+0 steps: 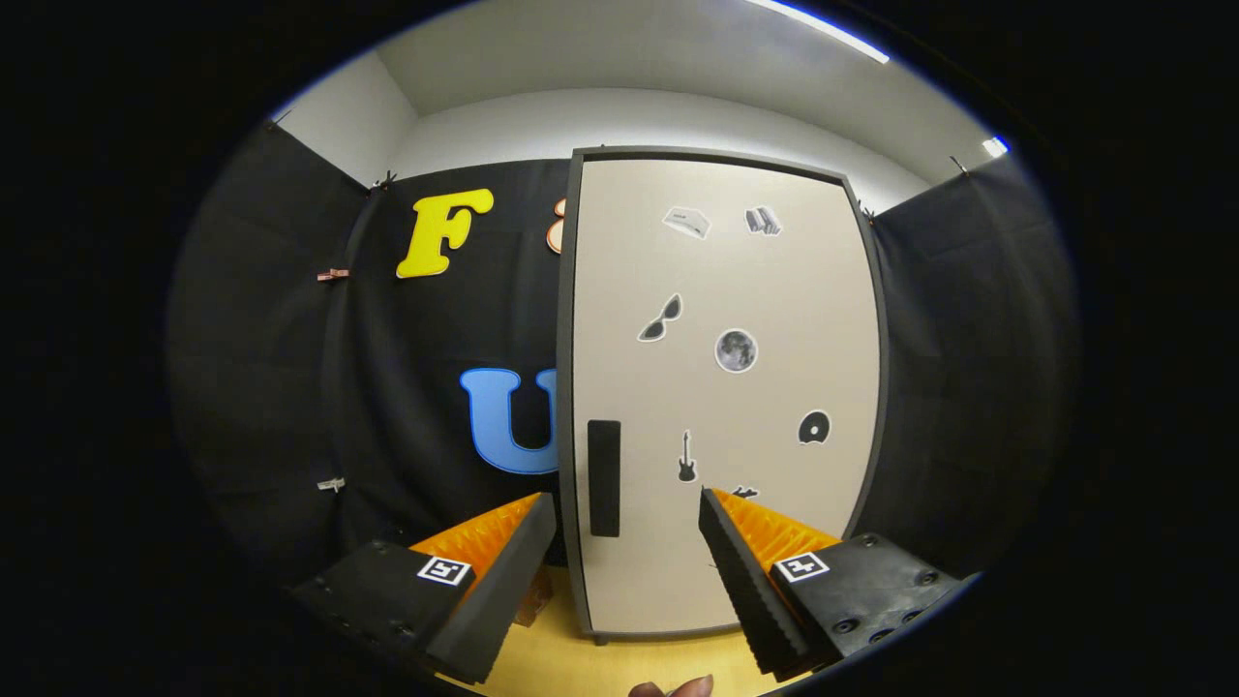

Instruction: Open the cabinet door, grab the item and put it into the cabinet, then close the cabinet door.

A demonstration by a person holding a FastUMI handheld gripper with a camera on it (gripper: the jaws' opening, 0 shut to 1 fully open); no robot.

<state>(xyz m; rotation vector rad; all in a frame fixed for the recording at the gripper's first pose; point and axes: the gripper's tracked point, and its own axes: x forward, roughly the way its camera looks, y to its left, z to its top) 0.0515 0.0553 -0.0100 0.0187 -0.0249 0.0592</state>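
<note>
- Black cloth (290,387) lines the booth on the left and right, with pale wall and ceiling above it and a strip light (823,27) far up on the right.
- Pale yellowish wood makes up the tabletop (571,658) on which the cabinet stands.
- The cabinet (721,387) stands upright straight ahead, beyond the fingers, its dark frame edging a light beige door (774,319).
- The door is closed, flush within the frame.
- A dark vertical handle (604,477) sits low on the door's left side, near the left edge (it lies beyond the gap between the fingers, nearer the left one).
- Small stickers dot the door: sunglasses (661,318), a round moon-like disc (736,350), a guitar (686,457), a dark record-like shape (814,427), and two pale ones near the top (686,222), too small to tell.
- The gripper (627,513) is held before the cabinet with its fingers spread wide apart, nothing between them, touching nothing.
- Each finger carries a small square black-and-white marker (444,570) on its near part.
- A small brownish object (534,605) shows just behind the left finger at the cabinet's left foot, mostly hidden, so what it is cannot be told.
- Fingertips of a person's hand (678,688) show at the very near edge, below the gripper.
</note>
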